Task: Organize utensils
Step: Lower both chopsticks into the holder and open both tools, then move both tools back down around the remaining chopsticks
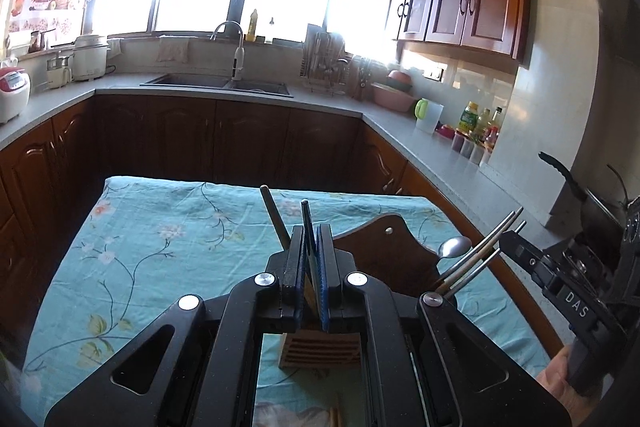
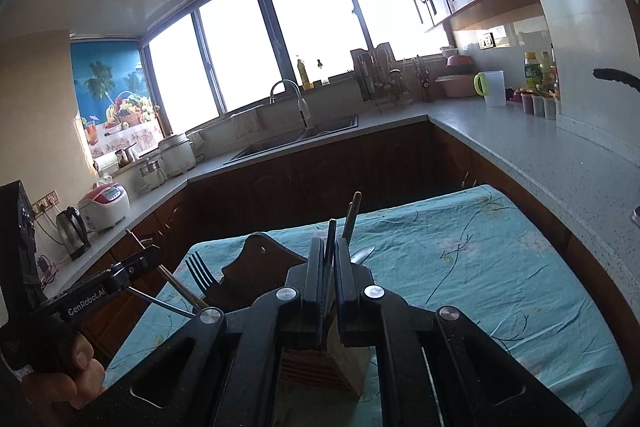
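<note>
Two black grippers work over a table draped in a teal floral cloth [image 1: 152, 239], above one slatted wooden utensil holder [image 1: 320, 349]. The left gripper [image 1: 311, 247] is pinched on a slim dark handle [image 1: 306, 223] standing upright between its pads, a second grey handle [image 1: 274, 217] leaning just beside it. The right gripper [image 2: 329, 255] is likewise clamped on one thin dark handle [image 2: 331, 233]; nearby lie one metal spoon [image 1: 454, 247], one dark four-tined fork [image 2: 200, 271] and a curved brown wooden board [image 1: 384, 247].
</note>
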The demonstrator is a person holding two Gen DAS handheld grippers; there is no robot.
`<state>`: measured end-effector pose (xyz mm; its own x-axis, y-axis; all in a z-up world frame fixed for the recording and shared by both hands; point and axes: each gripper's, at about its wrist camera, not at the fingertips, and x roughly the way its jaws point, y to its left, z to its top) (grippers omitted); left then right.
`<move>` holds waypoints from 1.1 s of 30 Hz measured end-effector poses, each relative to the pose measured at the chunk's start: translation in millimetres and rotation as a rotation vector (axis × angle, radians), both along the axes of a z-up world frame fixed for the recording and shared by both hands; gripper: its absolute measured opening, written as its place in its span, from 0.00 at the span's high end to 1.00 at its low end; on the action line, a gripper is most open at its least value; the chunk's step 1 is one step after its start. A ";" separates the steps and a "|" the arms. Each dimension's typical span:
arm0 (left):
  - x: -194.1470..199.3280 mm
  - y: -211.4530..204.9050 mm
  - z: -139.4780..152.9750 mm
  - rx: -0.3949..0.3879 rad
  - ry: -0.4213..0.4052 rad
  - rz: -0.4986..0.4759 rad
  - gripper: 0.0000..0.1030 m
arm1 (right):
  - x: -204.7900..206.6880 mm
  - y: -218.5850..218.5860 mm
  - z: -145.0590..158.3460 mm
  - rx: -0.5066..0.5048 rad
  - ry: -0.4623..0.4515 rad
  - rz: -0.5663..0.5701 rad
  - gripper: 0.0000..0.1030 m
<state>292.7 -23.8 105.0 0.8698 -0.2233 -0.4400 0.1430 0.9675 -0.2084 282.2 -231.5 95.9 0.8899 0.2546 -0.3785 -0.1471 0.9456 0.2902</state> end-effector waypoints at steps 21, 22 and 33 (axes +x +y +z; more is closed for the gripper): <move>-41.6 21.2 42.5 -0.102 -0.074 -0.005 0.26 | -23.6 -17.2 26.2 0.064 -0.066 0.003 0.30; -46.9 24.3 44.9 -0.109 -0.081 0.001 0.26 | -27.3 -19.8 28.3 0.072 -0.074 -0.001 0.20; -97.4 46.7 17.5 -0.090 -0.034 0.055 0.18 | -84.0 -42.8 23.2 0.095 -0.095 -0.047 0.01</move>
